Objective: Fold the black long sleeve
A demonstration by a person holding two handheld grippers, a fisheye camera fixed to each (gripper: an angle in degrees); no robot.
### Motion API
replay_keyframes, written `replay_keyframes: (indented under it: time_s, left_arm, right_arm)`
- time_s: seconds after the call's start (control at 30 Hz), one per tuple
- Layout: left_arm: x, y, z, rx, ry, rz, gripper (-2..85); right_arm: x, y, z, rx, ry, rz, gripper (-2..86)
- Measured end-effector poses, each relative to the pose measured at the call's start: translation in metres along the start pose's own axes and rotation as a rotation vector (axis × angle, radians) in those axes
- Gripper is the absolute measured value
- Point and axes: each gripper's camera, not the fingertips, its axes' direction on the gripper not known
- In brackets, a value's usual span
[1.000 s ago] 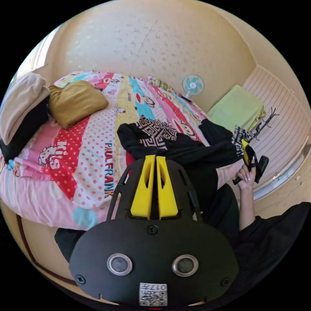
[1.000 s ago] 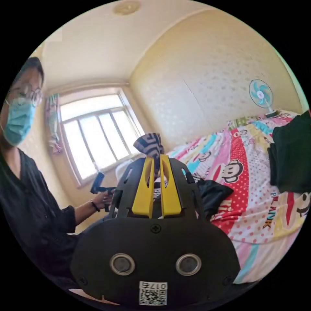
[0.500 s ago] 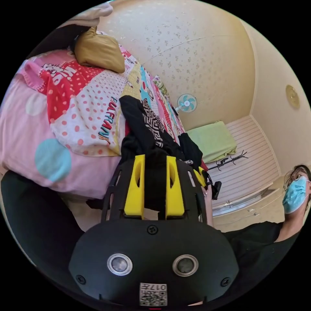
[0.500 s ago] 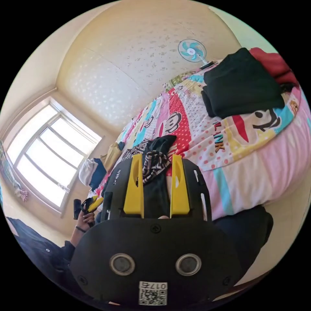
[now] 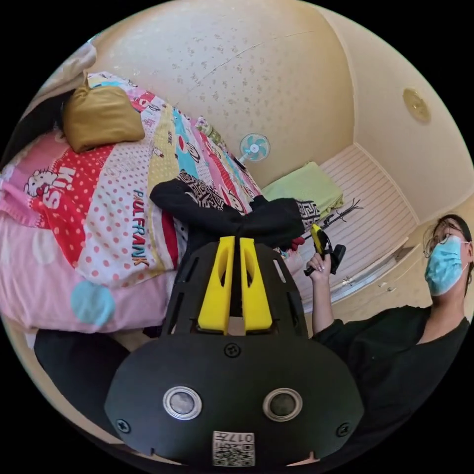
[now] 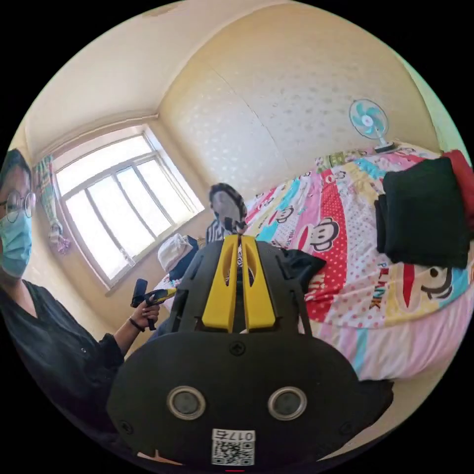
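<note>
The black long sleeve (image 5: 222,217), with black-and-white patterned panels, hangs off the near edge of the cartoon-print bed (image 5: 113,197), stretched between both grippers. My left gripper (image 5: 233,243) is shut on a black fold of it. The right gripper (image 5: 321,242), held in a hand, grips the patterned cuff (image 5: 308,211). In the right gripper view, my right gripper (image 6: 239,241) is shut on that patterned cuff (image 6: 226,202), which sticks up above the jaws. More of the black garment (image 6: 301,264) lies behind it, and the left gripper (image 6: 154,296) is in the person's other hand.
A folded black garment (image 6: 422,217) and a red one (image 6: 461,180) lie on the bed. A mustard bundle (image 5: 101,116) sits at its far end. A fan (image 5: 254,147), a green cloth (image 5: 303,185), a coat rack (image 5: 345,212) and a window (image 6: 113,197) surround it. The person (image 5: 395,345) stands close.
Both cameras have swung. Both jaw pairs, half a second ago wide around thick bunches of cloth, now stand close together on thinner folds. The patterned cuff now stands above the right jaws.
</note>
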Motion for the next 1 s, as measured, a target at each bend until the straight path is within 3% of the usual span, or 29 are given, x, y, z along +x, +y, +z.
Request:
replay_keyframes:
  time_s: [0.07, 0.17, 0.23, 0.4, 0.47, 0.6, 0.7, 0.77, 0.83, 0.93, 1.0]
  left_arm:
    - [-0.024, 0.024, 0.003, -0.027, -0.011, -0.085, 0.3]
    - [-0.062, 0.063, -0.001, -0.043, -0.031, -0.233, 4.4]
    - [-0.072, 0.077, -0.014, 0.013, -0.01, -0.263, 5.7]
    - [-0.035, 0.035, -0.029, -0.013, -0.095, -0.063, 6.6]
    - [-0.014, 0.011, -0.027, -0.034, -0.147, 0.048, 7.0]
    - [0.007, -0.026, -0.002, -0.161, -0.054, 0.146, 7.1]
    - [0.028, -0.011, 0.015, -0.206, 0.071, 0.223, 6.3]
    - [0.035, 0.011, 0.028, -0.254, 0.071, 0.255, 6.4]
    - [0.029, 0.044, 0.05, -0.349, 0.046, 0.252, 6.5]
    - [0.002, 0.076, 0.068, -0.424, 0.069, 0.177, 6.4]
    - [-0.013, 0.081, 0.069, -0.433, 0.127, 0.136, 6.4]
  right_arm:
    - [0.06, 0.045, 0.006, -0.119, 0.091, 0.32, 2.3]
    - [0.089, 0.083, 0.006, -0.159, 0.068, 0.471, 3.6]
    - [0.071, 0.078, -0.004, -0.076, 0.037, 0.379, 4.8]
    - [0.027, 0.032, 0.02, -0.182, 0.313, 0.15, 12.7]
    - [0.004, 0.009, 0.052, -0.307, 0.259, -0.048, 14.6]
    - [-0.004, -0.007, 0.117, -0.675, 0.32, -0.099, 15.4]
    - [-0.044, -0.014, 0.101, -0.551, 0.391, -0.19, 14.8]
    - [-0.071, -0.014, 0.072, -0.401, 0.47, -0.234, 13.8]
    - [-0.089, -0.008, 0.064, -0.37, 0.498, -0.325, 12.9]
    - [-0.102, 0.012, 0.088, -0.568, 0.39, -0.476, 11.6]
    - [-0.094, 0.025, 0.113, -0.669, 0.514, -0.508, 11.7]
